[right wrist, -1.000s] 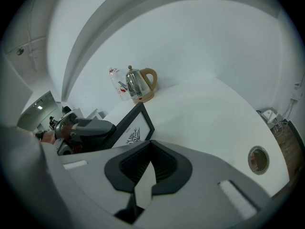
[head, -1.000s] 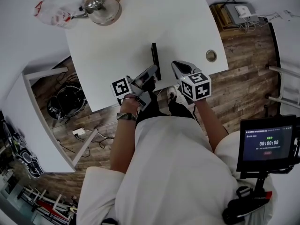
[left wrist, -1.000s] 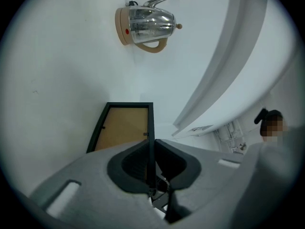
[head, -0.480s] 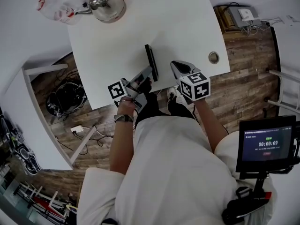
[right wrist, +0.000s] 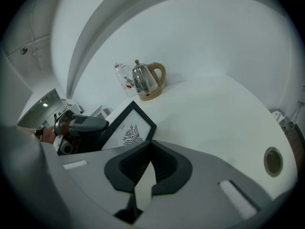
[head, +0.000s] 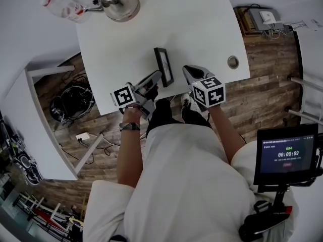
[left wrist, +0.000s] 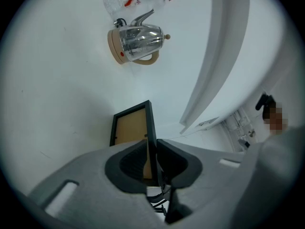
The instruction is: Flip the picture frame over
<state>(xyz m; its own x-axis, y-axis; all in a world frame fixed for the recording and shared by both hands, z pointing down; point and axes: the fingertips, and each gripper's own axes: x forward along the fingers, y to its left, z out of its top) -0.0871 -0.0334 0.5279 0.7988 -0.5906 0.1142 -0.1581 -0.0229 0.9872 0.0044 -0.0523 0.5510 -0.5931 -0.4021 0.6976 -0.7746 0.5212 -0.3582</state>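
A black picture frame [head: 163,66] stands on its edge on the white table [head: 202,24], leaning a little. My left gripper [head: 155,78] is shut on its near edge. In the left gripper view the frame's brown back [left wrist: 129,129] shows, and the jaws [left wrist: 152,149] pinch the black rim. The right gripper view shows the frame's front [right wrist: 127,130] with a dark leaf-like print, and the left gripper [right wrist: 78,127] behind it. My right gripper [head: 187,70] hovers just right of the frame, shut with nothing in it [right wrist: 151,144], apart from the frame.
A steel kettle [head: 118,1] and a clear plastic bottle [head: 65,5] stand at the table's far left corner. A round cable hole [head: 232,62] sits near the right front edge. A screen on a stand [head: 287,155] is at my right.
The frame has turned from edge-on to leaning, so its face now shows. The left gripper holding it has shifted left. The right gripper has hardly moved.
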